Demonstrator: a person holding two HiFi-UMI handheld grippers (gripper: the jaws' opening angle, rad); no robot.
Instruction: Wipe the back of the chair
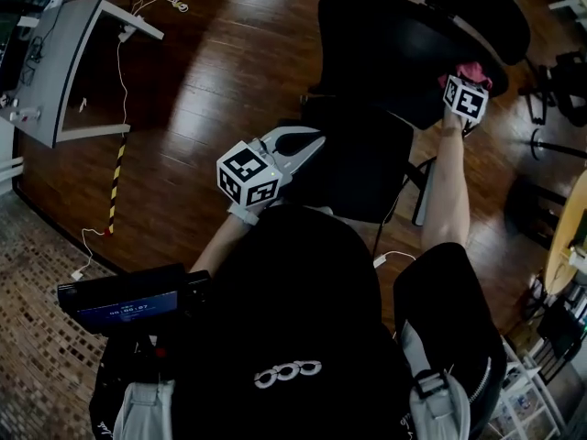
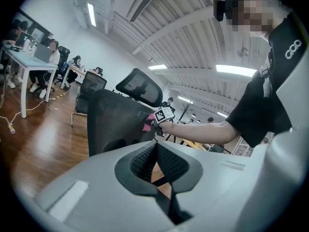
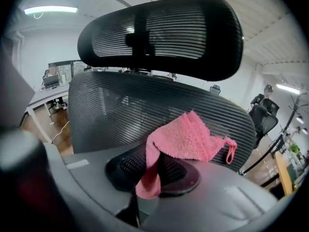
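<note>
The right gripper (image 3: 154,167) has its jaws pinched together on a pink cloth (image 3: 188,139), which spills forward over them with a small loop hanging at one corner. It is held up against the upper part of the chair back (image 3: 120,110), the black ribbed mesh filling the right gripper view, with the headrest (image 3: 164,33) arching just above. The left gripper (image 2: 155,151) has its jaws closed against each other with nothing between them, and it sits low near the person's body, well apart from the cloth, pointing at the chair's side edge. To the left of the chair the wood floor (image 1: 211,81) lies open across to a grey desk (image 1: 55,71), with a thin white cable (image 1: 122,71) trailing from it and a yellow-and-black striped strip (image 1: 116,177) on the boards. On the chair's right it is tighter: dark chair legs (image 1: 559,85) stand close by, and a pale rounded tabletop (image 1: 570,232) curves in near the person's right arm. In the left gripper view, people sit at desks (image 2: 29,62) far down the room.
</note>
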